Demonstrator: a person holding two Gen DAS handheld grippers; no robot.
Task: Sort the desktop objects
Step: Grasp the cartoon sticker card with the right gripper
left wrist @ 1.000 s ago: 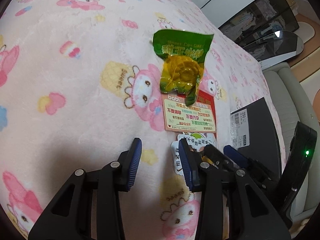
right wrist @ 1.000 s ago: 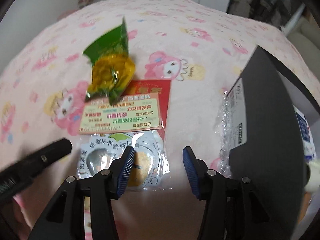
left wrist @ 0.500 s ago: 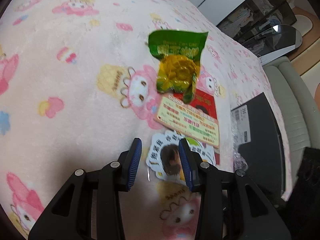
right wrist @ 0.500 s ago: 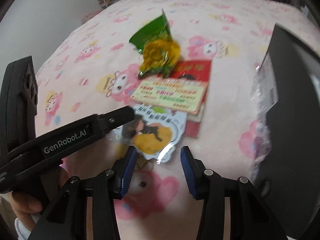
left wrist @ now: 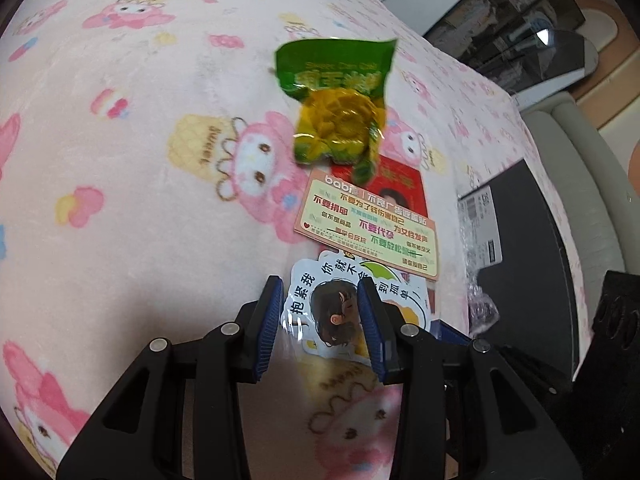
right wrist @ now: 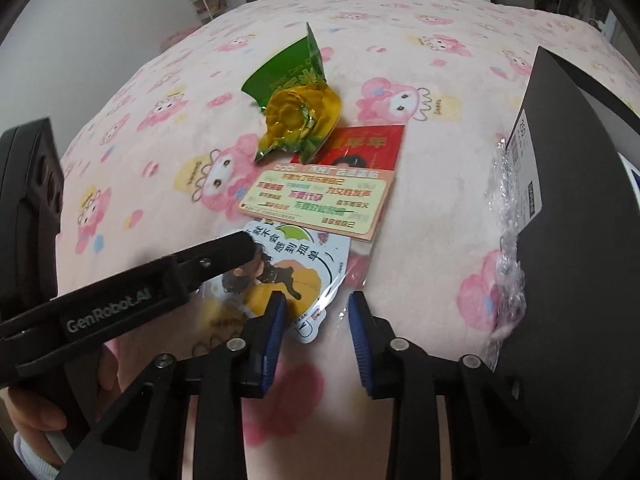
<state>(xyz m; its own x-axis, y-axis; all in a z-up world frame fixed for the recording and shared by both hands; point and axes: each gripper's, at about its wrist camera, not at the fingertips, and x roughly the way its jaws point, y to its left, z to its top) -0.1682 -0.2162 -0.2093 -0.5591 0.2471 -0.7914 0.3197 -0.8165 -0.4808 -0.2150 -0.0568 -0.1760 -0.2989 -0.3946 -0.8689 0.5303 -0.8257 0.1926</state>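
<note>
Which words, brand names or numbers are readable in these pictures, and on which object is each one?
"GenRobot.AI": side of the left gripper.
"babi": top of the pale card; its Chinese lines are too blurred.
"抱紧我": white sticker.
Green snack packet, box label: unreadable.

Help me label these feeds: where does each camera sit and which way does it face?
Left wrist: on the left gripper, looking down at the white cartoon sticker pack; its own fingers show.
Right wrist: on the right gripper, jaws closing around the pack's clear edge; left gripper and a hand show.
Shared: green-and-yellow snack packet, pastel printed card.
</note>
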